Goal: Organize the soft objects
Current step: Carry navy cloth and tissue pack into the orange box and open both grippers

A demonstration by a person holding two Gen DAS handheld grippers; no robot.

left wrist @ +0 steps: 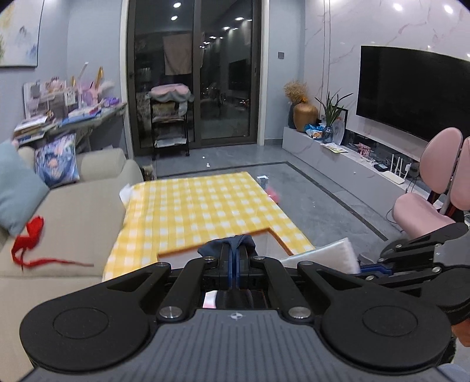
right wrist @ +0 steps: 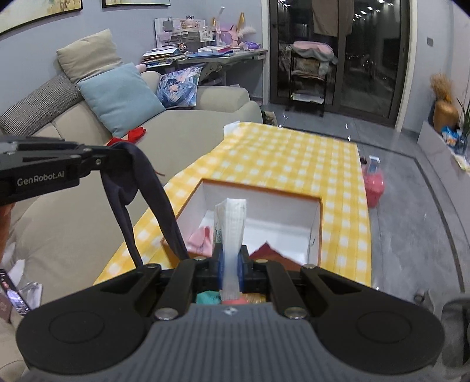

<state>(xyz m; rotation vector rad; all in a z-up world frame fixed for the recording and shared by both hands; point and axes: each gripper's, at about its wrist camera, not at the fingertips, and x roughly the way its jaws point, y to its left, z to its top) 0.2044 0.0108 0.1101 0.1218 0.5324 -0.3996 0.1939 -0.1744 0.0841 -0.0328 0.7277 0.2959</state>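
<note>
So, a dark navy garment is pinched tight in the left gripper and is seen dangling beside the couch. A white waffle-textured cloth is clamped in the right gripper, held up over the open white box on the yellow checked tablecloth. Pink and dark red fabrics can be made out inside that box.

Recessed ceiling lights lit the room evenly and mirrored in the dark glass door; fisheye bending and smeared blur marked both views' edges.
</note>
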